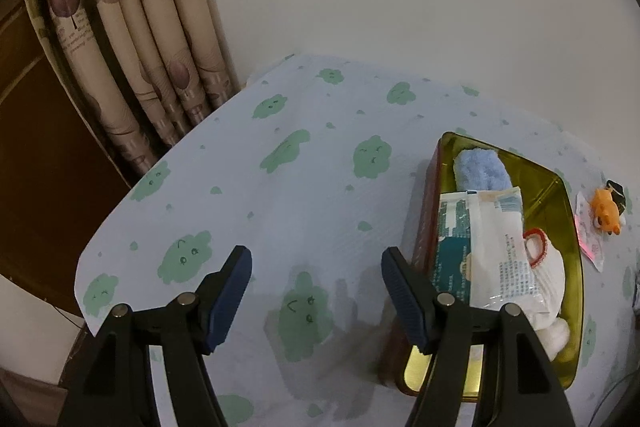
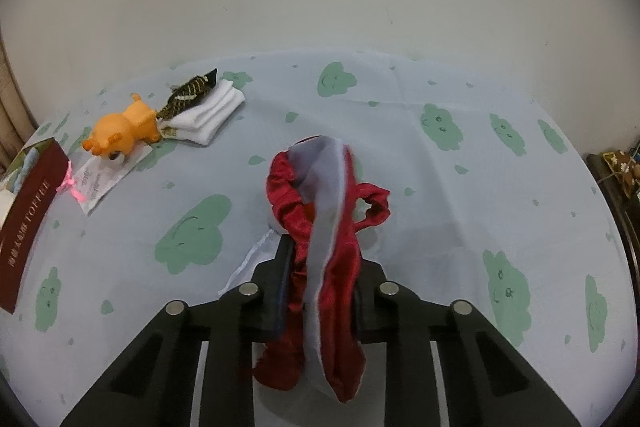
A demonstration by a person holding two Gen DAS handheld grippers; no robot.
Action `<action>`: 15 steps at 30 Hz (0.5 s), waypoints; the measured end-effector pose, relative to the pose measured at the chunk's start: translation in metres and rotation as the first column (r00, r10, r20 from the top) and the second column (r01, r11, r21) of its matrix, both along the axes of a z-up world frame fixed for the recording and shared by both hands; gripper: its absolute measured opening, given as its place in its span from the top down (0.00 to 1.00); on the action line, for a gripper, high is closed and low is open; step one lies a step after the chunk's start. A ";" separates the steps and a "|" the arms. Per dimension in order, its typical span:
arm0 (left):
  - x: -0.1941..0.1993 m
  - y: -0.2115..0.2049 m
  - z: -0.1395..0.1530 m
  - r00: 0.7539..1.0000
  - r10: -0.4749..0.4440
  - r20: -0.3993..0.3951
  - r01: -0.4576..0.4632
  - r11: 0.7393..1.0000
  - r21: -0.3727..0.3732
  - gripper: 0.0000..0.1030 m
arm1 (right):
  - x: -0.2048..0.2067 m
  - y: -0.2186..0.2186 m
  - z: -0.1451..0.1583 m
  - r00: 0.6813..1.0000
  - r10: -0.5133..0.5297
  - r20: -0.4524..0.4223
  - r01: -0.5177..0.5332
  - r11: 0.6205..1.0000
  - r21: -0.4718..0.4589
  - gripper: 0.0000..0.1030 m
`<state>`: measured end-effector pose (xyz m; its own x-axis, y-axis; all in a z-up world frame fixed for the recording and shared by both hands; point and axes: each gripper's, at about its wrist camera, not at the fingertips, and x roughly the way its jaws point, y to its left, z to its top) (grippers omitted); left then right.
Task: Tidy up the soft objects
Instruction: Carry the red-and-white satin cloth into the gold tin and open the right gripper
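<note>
My right gripper (image 2: 324,259) is shut on a red satin cloth with a white band (image 2: 320,195), which bunches up between the fingers and hangs over them, above the cloud-print tablecloth (image 2: 440,207). My left gripper (image 1: 316,259) is open with nothing in it and hovers over the cloth just left of a gold-lined tin (image 1: 560,183). A rolled blue towel (image 1: 482,169), a tissue pack (image 1: 480,247) and a white plush with red trim (image 1: 548,267) lie in the tin. An orange toy animal (image 2: 120,133) lies on a tagged packet beside folded white socks (image 2: 208,115).
A black-and-gold piece (image 2: 190,93) rests on the socks. The tin's red side (image 2: 28,215) shows at the left of the right wrist view. Patterned curtains (image 1: 132,47) hang past the table's left edge, and a plain wall stands behind. Dark furniture (image 2: 616,179) is at the right.
</note>
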<state>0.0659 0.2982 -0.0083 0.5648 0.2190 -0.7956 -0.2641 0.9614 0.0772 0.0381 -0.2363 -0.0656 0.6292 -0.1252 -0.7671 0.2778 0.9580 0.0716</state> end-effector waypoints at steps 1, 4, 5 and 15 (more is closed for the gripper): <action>0.000 0.001 -0.002 1.000 0.006 0.000 -0.006 1.000 0.010 0.33 | -0.001 0.001 0.003 1.000 0.002 0.003 -0.002 1.000 -0.001 0.80; -0.002 0.005 -0.003 1.000 0.022 0.006 -0.022 1.000 0.015 0.33 | -0.006 0.000 0.014 1.000 0.006 0.013 -0.006 1.000 0.003 0.81; -0.003 0.008 -0.003 0.999 0.035 0.010 -0.035 0.999 0.011 0.33 | -0.009 -0.001 0.017 1.000 0.007 0.018 -0.007 1.000 0.004 0.81; -0.011 0.021 -0.007 0.997 0.048 0.066 -0.046 0.999 -0.026 0.33 | -0.024 0.030 0.060 0.992 0.105 0.069 -0.108 0.994 0.031 0.81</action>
<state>0.0549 0.3195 -0.0152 0.6061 0.2278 -0.7621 -0.3130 0.9491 0.0348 0.0139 -0.2065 -0.0058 0.6881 -0.0289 -0.7251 0.1677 0.9785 0.1202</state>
